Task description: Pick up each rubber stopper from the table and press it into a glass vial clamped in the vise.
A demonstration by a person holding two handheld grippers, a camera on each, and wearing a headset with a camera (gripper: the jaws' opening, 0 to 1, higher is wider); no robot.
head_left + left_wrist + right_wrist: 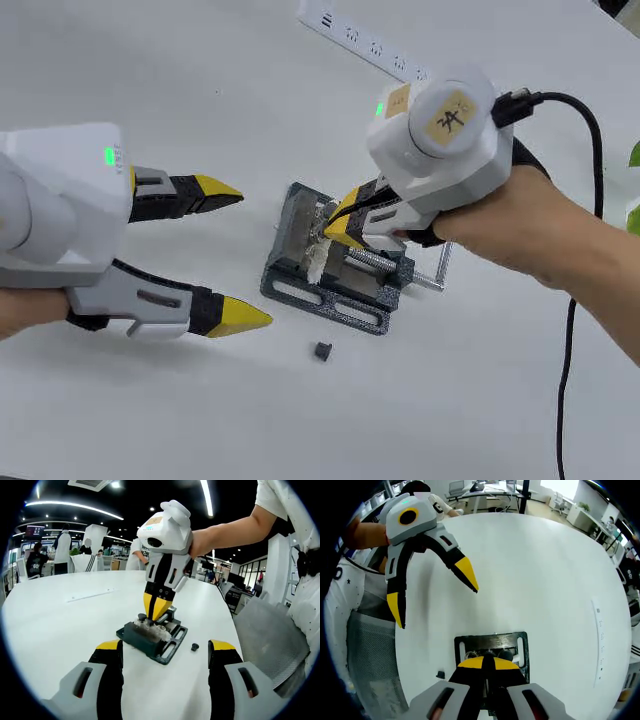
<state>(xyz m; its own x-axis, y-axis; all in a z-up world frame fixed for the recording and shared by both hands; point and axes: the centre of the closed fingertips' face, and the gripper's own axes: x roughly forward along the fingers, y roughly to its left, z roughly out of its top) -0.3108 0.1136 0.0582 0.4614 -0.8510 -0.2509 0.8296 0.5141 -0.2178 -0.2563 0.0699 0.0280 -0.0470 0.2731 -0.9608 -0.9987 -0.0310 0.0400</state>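
Small dark rubber stopper (322, 350) sat lower centre on the white table (150, 400), just below the vise (320, 300). Left gripper (254, 257) gaped wide, right gripper (337, 224) was pinched narrow over the vise. Big office room (100, 535) behind.

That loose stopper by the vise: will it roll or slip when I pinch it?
The stopper looks small beside the vise, so probably light and easily knocked away. It sits squat, so rolling seems unlikely; rubber should grip fairly well.

We're looking across a white bench (130, 60), a white power strip (360, 40) lying flat on its far side, a green leaf (634, 155) peeking in, and a grey mesh chair (270, 640) just beside.
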